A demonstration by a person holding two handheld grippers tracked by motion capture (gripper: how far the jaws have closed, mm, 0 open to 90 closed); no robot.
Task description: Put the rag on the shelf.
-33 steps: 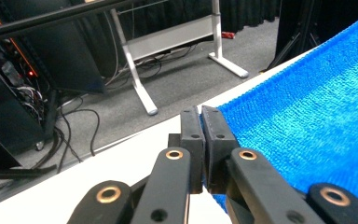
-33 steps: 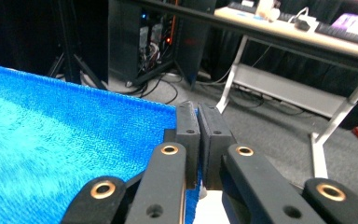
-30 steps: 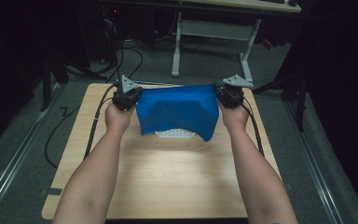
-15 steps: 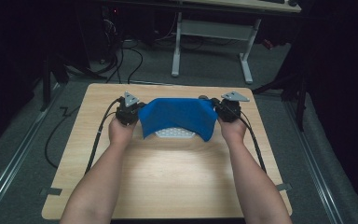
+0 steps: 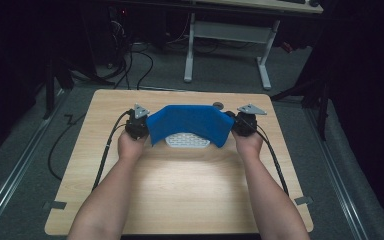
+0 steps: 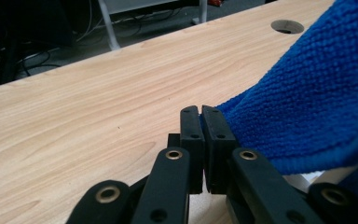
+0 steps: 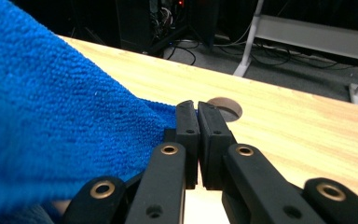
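Note:
A blue microfibre cloth (image 5: 189,123) hangs stretched between my two grippers just above the wooden table (image 5: 180,190). My left gripper (image 5: 139,125) is shut on the cloth's left corner; in the left gripper view the cloth (image 6: 307,107) runs off to the right from the pinched jaws (image 6: 200,116). My right gripper (image 5: 242,123) is shut on the right corner, with the cloth (image 7: 51,126) spreading to the left of its jaws (image 7: 196,112). A white perforated object (image 5: 187,141) lies on the table under the cloth, partly hidden.
A round cable hole (image 5: 218,105) sits near the table's far edge, behind the cloth. Beyond the table stands a white desk frame (image 5: 227,35) with cables on the dark floor. Bare wood stretches between my forearms.
Both grippers have come down and slightly toward me with the cloth, which now hangs lower and sags over the white object.

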